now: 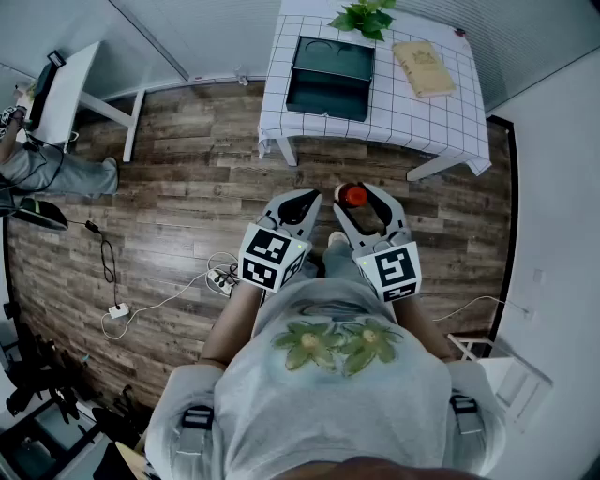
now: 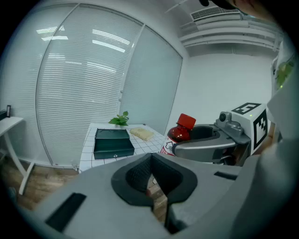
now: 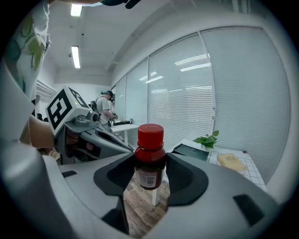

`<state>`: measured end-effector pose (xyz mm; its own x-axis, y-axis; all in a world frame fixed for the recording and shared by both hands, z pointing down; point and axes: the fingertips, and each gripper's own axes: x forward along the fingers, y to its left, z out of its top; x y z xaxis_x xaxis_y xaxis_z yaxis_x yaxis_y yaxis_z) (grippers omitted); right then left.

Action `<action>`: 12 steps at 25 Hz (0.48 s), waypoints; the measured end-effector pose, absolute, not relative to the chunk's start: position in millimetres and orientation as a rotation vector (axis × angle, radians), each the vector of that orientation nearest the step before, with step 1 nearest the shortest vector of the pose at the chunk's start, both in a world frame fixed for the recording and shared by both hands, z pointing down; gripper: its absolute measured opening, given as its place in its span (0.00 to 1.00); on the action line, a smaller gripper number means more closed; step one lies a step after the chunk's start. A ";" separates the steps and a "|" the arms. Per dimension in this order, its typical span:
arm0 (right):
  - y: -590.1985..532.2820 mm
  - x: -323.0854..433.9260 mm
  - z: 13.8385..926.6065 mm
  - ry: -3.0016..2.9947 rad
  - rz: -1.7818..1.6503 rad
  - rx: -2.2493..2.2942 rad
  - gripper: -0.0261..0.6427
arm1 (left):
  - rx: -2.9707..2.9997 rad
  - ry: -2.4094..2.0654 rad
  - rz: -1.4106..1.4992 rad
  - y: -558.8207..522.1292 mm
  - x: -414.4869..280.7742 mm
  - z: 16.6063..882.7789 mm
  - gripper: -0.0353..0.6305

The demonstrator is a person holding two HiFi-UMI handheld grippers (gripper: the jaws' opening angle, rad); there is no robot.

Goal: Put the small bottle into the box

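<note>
The small bottle (image 1: 352, 195), dark red with a red cap, stands upright between the jaws of my right gripper (image 1: 360, 202), which is shut on it. The right gripper view shows the bottle (image 3: 150, 156) pinched at its body by both pads. My left gripper (image 1: 299, 198) hangs beside it, jaws together and empty; from its own view the bottle (image 2: 182, 128) shows to the right. The dark green open box (image 1: 330, 77) lies on the white checked table (image 1: 422, 122) ahead, well apart from both grippers. The box (image 2: 112, 142) also shows in the left gripper view.
On the table a potted plant (image 1: 364, 17) stands behind the box and a tan book (image 1: 424, 67) lies to its right. A person (image 1: 37, 164) sits at a white desk (image 1: 66, 94) far left. Cables and a power strip (image 1: 122, 305) lie on the wooden floor.
</note>
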<state>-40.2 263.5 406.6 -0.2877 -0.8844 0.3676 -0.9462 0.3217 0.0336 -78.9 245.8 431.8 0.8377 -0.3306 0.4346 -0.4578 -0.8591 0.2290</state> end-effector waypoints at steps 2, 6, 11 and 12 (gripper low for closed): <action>262.8 -36.2 405.2 -2.280 0.274 1.640 0.35 | 2.692 -0.600 0.550 245.3 -73.9 429.8 0.06; 261.7 -23.4 403.7 -2.291 0.265 1.631 0.35 | 2.693 -0.615 0.543 243.8 -60.4 426.0 0.06; 260.0 -3.2 402.2 -2.305 0.235 1.602 0.35 | 2.681 -0.656 0.539 240.9 -40.3 427.2 0.06; 260.3 1.3 402.8 -2.310 0.234 1.593 0.35 | 2.678 -0.666 0.539 241.3 -36.1 427.9 0.06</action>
